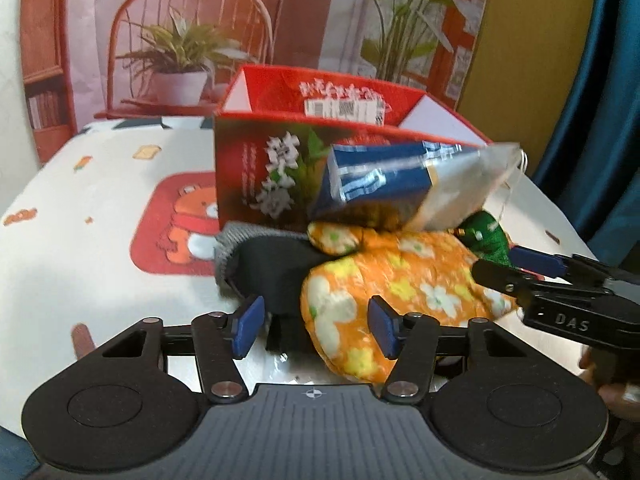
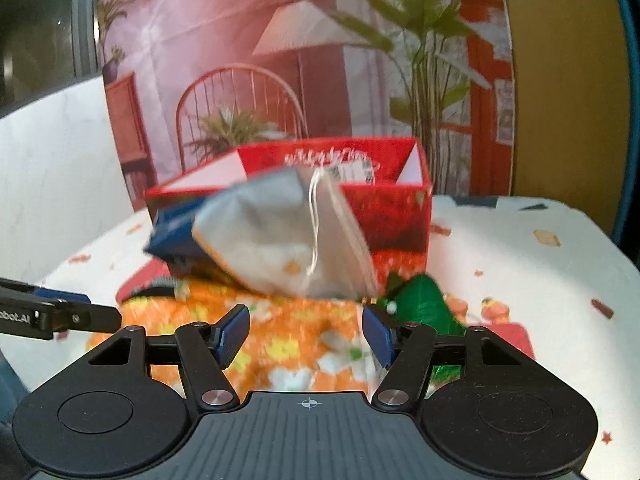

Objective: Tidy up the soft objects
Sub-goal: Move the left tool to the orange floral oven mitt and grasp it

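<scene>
orange floral cushion (image 1: 404, 300) nearest, lying crosswise | blue-silver pouch (image 1: 404, 184) tilted, mouth right | both fingers parted, empty

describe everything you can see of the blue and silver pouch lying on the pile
The blue and silver pouch looks like a soft fabric drawstring bag: a dark blue part with pale stripes at one end, a silvery grey part at the other, a thin pale cord hanging from its gathered mouth. It lies tilted on its side atop the orange floral bundle, against the front of the red box. A green item sits below its silver end. Neither gripper touches it; motion blur hides finer detail.
</scene>
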`<state>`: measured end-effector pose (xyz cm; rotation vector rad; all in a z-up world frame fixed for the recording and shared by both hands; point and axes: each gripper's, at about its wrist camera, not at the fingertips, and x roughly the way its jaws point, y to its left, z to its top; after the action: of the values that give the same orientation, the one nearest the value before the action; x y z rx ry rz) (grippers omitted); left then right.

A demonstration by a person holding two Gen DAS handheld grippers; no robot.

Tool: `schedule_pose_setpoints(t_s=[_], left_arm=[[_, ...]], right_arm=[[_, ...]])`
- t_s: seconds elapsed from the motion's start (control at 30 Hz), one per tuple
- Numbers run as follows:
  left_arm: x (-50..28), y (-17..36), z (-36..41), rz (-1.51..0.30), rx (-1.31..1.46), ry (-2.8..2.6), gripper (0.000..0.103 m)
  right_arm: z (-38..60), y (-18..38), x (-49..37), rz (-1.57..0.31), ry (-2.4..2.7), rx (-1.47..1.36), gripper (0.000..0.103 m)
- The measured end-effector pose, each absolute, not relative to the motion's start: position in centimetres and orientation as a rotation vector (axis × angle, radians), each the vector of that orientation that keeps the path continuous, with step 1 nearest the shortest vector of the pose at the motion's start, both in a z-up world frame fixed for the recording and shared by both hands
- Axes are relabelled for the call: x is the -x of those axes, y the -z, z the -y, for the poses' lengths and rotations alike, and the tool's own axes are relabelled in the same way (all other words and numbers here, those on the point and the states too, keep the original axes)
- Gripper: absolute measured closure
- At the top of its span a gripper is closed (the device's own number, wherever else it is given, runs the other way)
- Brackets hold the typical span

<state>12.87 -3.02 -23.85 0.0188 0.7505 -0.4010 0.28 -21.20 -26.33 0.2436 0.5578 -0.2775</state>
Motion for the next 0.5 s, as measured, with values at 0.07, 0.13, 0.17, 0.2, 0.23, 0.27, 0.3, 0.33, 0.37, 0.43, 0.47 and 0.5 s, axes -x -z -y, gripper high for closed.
schedule_pose_setpoints(t_s=[0.07, 0.13, 0.17, 0.2, 0.23, 0.27, 0.3, 0.33, 0.37, 0.43, 0.47, 0.5], left_arm=[[-12.9, 24.3, 3.1, -0.767, -0.012, 0.415, 0.045], [-12.9, 24.5, 3.1, -0.774, -0.004, 0.419, 0.047], [-12.9, 24.6, 3.1, -0.777, -0.001, 0.420, 0.047], [-12.9, 24.6, 3.1, -0.778, 0.002, 0.420, 0.047], [-12.9, 24.7, 3.1, -0.778, 0.007, 0.420, 0.047], [-12.9, 24.7, 3.1, -0.780, 0.012, 0.421, 0.047], [-12.9, 24.8, 3.1, -0.783, 0.018, 0.422, 0.047], [-12.9, 24.9, 3.0, -0.786, 0.027, 0.428, 0.047], [-12.8, 25.0, 3.0, -0.789, 0.035, 0.434, 0.047], [-12.7, 25.0, 3.1, -0.791, 0.041, 0.443, 0.047], [-12.7, 25.0, 3.3, -0.791, 0.039, 0.449, 0.047], [-12.7, 25.0, 3.3, -0.789, 0.038, 0.453, 0.047]], right_arm=[[21.2, 27.2, -0.2, -0.565, 0.266, -0.251, 0.034], [21.5, 27.5, -0.2, -0.568, 0.263, -0.254, 0.031], [21.5, 27.6, -0.3, -0.567, 0.272, -0.250, 0.029], [21.5, 27.7, -0.2, -0.565, 0.287, -0.246, 0.022], [21.5, 27.7, -0.1, -0.554, 0.298, -0.246, 0.016], [21.6, 27.7, 0.1, -0.541, 0.298, -0.252, 0.014], [21.7, 27.8, 0.1, -0.540, 0.297, -0.261, 0.012], [21.9, 27.9, 0.2, -0.546, 0.294, -0.273, 0.012], [22.0, 28.0, 0.2, -0.552, 0.288, -0.284, 0.012], [22.3, 28.4, 0.2, -0.561, 0.252, -0.312, 0.016], [22.4, 28.5, 0.1, -0.569, 0.248, -0.318, 0.017], [22.3, 28.6, 0.1, -0.576, 0.247, -0.319, 0.018]])
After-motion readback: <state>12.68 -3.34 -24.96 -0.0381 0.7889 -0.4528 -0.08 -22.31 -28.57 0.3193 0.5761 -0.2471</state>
